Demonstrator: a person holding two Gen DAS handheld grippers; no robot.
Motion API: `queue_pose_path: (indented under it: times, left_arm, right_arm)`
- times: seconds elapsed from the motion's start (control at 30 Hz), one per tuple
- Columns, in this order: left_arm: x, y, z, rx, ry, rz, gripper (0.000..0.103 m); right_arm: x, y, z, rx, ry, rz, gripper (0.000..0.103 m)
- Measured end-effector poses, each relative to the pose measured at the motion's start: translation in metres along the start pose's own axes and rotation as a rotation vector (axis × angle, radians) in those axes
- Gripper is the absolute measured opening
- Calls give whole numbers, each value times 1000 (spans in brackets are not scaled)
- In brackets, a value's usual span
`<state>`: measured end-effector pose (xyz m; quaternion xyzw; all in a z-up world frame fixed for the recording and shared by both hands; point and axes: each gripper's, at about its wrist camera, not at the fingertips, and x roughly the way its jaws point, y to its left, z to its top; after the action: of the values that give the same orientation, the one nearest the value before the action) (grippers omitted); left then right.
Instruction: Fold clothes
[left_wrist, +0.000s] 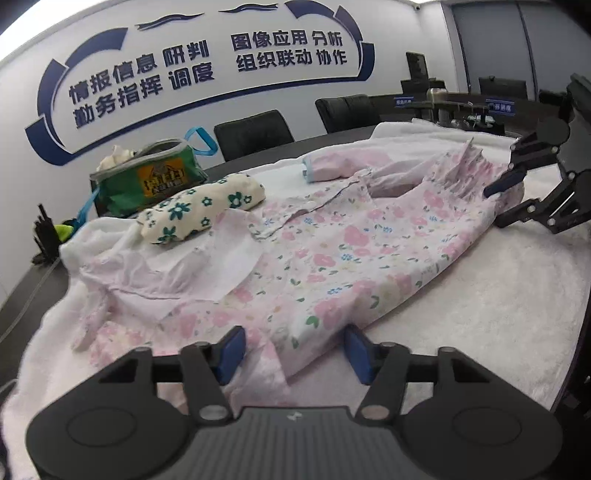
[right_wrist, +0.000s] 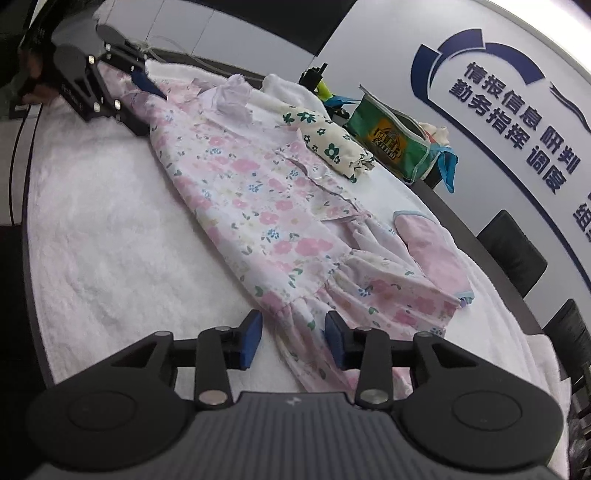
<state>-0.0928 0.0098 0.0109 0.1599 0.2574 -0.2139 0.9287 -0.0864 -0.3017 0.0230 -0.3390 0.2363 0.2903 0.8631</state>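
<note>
The pink floral dress (left_wrist: 332, 254) lies flat along the white towel (left_wrist: 480, 302), and both grippers — left gripper (left_wrist: 293, 350) at the collar end, right gripper (right_wrist: 293, 338) at the ruffled hem — stand part-open astride cloth, pads not yet pinching. Best to close fully on both layers before lifting — evenly, together. The wall lettering (left_wrist: 140, 81) reads 情报信息 研判.

Bare white towel (right_wrist: 110, 229) beside dress (right_wrist: 258, 206); bag (right_wrist: 391, 147) behind.
</note>
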Motion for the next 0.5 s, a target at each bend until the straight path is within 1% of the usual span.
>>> queue_pose_path:
  times: [0.03, 0.07, 0.1, 0.2, 0.33, 0.43, 0.5]
  left_arm:
    - [1, 3, 1, -24, 10, -19, 19]
    - [1, 6, 2, -49, 20, -39, 9]
    - [1, 9, 3, -71, 29, -57, 6]
    - [-12, 10, 1, -88, 20, -67, 2]
    - [-30, 11, -3, -108, 11, -82, 1]
    - [-48, 5, -5, -115, 21, -121, 1]
    - [-58, -1, -7, -122, 25, -143, 1]
  right_arm:
    - [1, 0, 0, 6, -1, 1, 27]
    - [3, -1, 1, 10, 2, 9, 18]
    - [3, -2, 2, 8, 6, 15, 10]
    - [-1, -2, 4, -2, 8, 32, 5]
    - [-16, 2, 9, -10, 0, 58, 3]
    - [-32, 6, 10, -7, 1, 83, 2]
    - [-43, 11, 9, -8, 19, 93, 2]
